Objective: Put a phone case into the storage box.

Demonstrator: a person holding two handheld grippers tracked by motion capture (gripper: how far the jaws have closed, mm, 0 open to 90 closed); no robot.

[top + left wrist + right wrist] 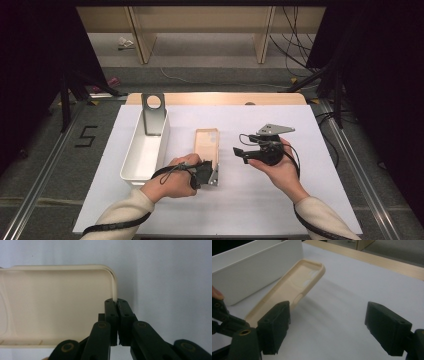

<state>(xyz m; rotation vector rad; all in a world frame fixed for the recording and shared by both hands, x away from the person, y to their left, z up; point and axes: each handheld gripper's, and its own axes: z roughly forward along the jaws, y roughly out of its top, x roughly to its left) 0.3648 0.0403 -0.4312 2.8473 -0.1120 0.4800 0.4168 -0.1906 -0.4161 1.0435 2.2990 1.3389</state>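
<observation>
- On the white table cover point(280, 200), a beige phone case point(207, 145) lay just right of the white bin point(131, 167), near the table's middle.
- Left gripper point(204, 173) sat at the case's near end; in the left gripper view its jaws were pinched together on the case's point(50, 305) thin side rim, pads pressing the wall from both sides.
- Case looked tilted in the right gripper view, far end point(312, 267) off the cover with a shadow under it, near end down by the left gripper point(224, 320).
- Right gripper point(244, 152) hung just right of the case, apart from it, jaws spread wide with nothing between them, pads point(274, 325) clear of the case.
- Metal stand point(153, 114) stood at the bin's far end.
</observation>
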